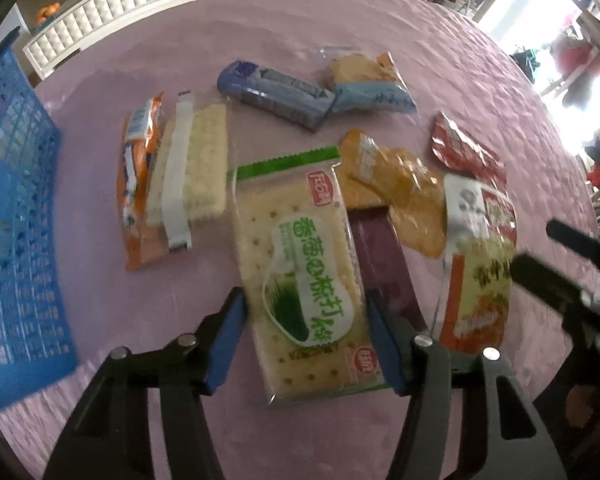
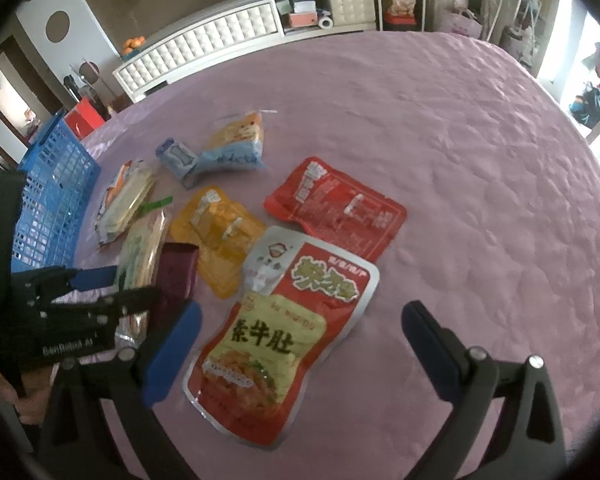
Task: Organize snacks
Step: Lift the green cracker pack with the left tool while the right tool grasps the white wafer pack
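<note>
Cracker packet [image 1: 306, 280] lies lengthwise (between spread fingers [image 1: 384, 340]).

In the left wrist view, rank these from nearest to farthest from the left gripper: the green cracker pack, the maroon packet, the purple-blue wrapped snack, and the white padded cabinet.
1. Green cracker pack, between the left gripper fingers.
2. Maroon packet, just right of the crackers, partly tucked under them.
3. Purple-blue wrapped snack, farther up the table, centre.
4. White padded cabinet, beyond the table, upper left.
</note>
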Motion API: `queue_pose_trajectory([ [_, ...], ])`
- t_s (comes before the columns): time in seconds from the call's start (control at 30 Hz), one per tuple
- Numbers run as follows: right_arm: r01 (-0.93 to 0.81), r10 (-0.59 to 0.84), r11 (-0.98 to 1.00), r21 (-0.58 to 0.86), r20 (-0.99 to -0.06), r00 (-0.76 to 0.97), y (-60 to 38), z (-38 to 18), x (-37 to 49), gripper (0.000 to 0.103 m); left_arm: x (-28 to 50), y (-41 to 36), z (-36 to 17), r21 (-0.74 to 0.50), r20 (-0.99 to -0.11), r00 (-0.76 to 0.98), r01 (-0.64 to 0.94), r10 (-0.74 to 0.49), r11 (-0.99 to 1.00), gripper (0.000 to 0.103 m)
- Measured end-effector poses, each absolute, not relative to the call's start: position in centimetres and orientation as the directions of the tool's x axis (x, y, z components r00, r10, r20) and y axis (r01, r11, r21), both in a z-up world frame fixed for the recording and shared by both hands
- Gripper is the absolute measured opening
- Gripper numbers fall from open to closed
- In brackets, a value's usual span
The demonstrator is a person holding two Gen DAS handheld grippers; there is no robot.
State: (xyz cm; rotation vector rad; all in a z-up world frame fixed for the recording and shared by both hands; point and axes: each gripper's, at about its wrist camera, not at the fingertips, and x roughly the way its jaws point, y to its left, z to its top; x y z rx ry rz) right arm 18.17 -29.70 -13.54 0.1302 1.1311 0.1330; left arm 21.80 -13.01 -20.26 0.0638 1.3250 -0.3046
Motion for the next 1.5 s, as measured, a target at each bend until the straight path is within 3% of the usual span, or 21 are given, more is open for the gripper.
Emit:
queue_pose_trajectory([
  [0.2, -0.047, 0.172, 0.985, 0.168, -0.892, 0.418, -29.2, -12.8, 18.0, 0.101, 16.9, -10.7, -18.8, -0.188, -0.931, 0.278, 0.194, -0.238, 0.963, 0.056],
  [0.47, -0.148, 0.221, 0.974, 0.174, -0.882, 0.417, -25.5, -12.0, 18.7, 0.101, 11.3, -6.1, -14.0, -0.129, -0.855, 0.498, 0.066, -0.144, 0.989, 0.056],
  [0.63, -0.199, 0.244, 0.964, 0.174, -0.878, 0.412, -22.3, -11.8, 20.5, 0.101, 12.2, -4.0, -11.6, -0.068, -0.822, 0.563, 0.05, -0.084, 0.996, 0.056],
  [0.77, -0.235, 0.278, 0.952, 0.195, -0.875, 0.397, -19.8, -12.2, 23.1, 0.101, 13.8, -4.3, -10.5, 0.069, -0.786, 0.617, 0.04, 0.029, 0.997, 0.056],
  [1.07, -0.263, 0.318, 0.934, 0.241, -0.897, 0.306, -14.3, -13.0, 29.1, 0.101, 16.0, -3.7, -9.6, 0.057, -0.779, 0.627, 0.052, 0.012, 0.997, 0.056],
  [1.33, -0.278, 0.3, 0.928, 0.25, -0.941, 0.155, -11.3, -17.0, 32.4, 0.094, 16.8, -4.6, -10.0, 0.038, -0.786, 0.618, 0.056, -0.005, 0.998, 0.056],
  [1.4, -0.322, 0.258, 0.927, 0.191, -0.95, 0.178, -10.4, -17.1, 32.2, 0.09, 16.8, -4.7, -10.2, 0.037, -0.791, 0.612, 0.051, -0.002, 0.998, 0.056],
  [1.47, -0.349, 0.23, 0.925, 0.15, -0.952, 0.203, -9.9, -17.1, 31.8, 0.077, 16.7, -4.8, -10.5, 0.038, -0.795, 0.606, 0.043, 0.004, 0.998, 0.056],
  [1.5, -0.367, 0.231, 0.92, 0.14, -0.949, 0.216, -9.8, -17.0, 31.4, 0.058, 16.6, -4.7, -10.6, 0.037, -0.797, 0.605, 0.04, 0.005, 0.999, 0.056],
])
